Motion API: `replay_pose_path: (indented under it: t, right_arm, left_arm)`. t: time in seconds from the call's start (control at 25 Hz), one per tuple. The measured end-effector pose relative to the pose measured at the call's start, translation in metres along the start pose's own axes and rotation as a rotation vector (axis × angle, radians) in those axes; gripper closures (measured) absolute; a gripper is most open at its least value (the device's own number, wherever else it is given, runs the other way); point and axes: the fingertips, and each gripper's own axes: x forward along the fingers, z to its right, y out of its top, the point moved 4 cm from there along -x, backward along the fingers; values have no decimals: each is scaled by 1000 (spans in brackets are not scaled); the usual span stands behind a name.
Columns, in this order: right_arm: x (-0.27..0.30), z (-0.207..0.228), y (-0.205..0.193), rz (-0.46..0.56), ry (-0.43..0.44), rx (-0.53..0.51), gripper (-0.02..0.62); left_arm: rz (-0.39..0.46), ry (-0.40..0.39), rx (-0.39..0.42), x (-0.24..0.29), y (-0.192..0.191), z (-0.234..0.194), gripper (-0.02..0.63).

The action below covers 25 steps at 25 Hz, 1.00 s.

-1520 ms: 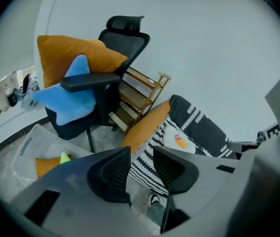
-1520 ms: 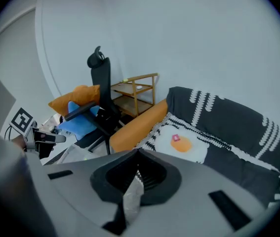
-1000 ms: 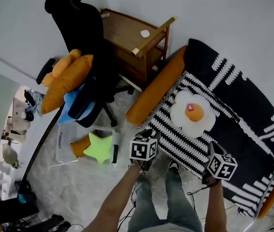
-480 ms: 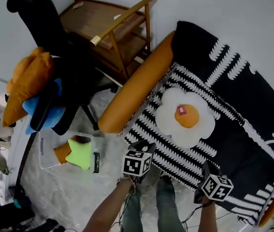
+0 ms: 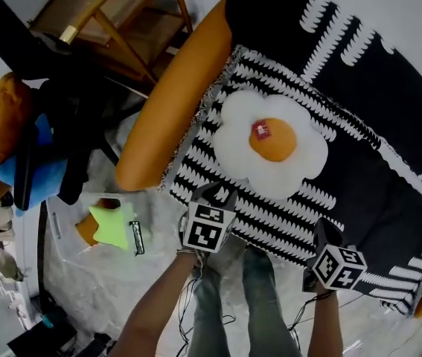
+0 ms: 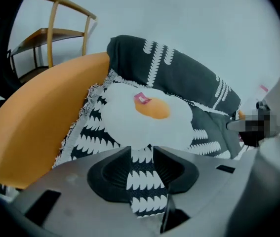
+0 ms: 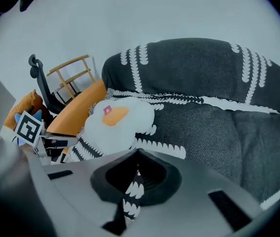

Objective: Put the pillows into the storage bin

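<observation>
By sofa (image 5: 389, 110): L gripper (image 6: 142, 149) jaws apart, empty; R gripper (image 7: 137, 154) tips together.

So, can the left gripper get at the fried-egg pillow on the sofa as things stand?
Probably yes: the left gripper, jaws apart, points straight at the fried-egg pillow, which lies uncovered on the patterned blanket with nothing between them.

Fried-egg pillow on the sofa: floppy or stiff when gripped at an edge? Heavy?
The fried-egg pillow looks plush and puffy, so it is probably light and squashy; an edge pinch would likely let it droop. It lies flat on the patterned throw, so rolling seems unlikely.
</observation>
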Motion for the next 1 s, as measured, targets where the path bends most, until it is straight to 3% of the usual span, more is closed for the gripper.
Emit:
replay_pose_path:
  t: [0.52, 0.88, 1.0]
  right_arm:
    - [18, 21, -13, -43, -8, 39, 594]
    - [30, 38, -27, -40, -20, 67, 594]
    - [28, 38, -25, -38, -18, 66, 594]
  left_arm:
    - [-135, 62, 307, 52, 34, -8, 465]
    - [-176, 96, 324, 76, 20, -15, 469]
    - [-167, 90, 305, 79, 21, -15, 508]
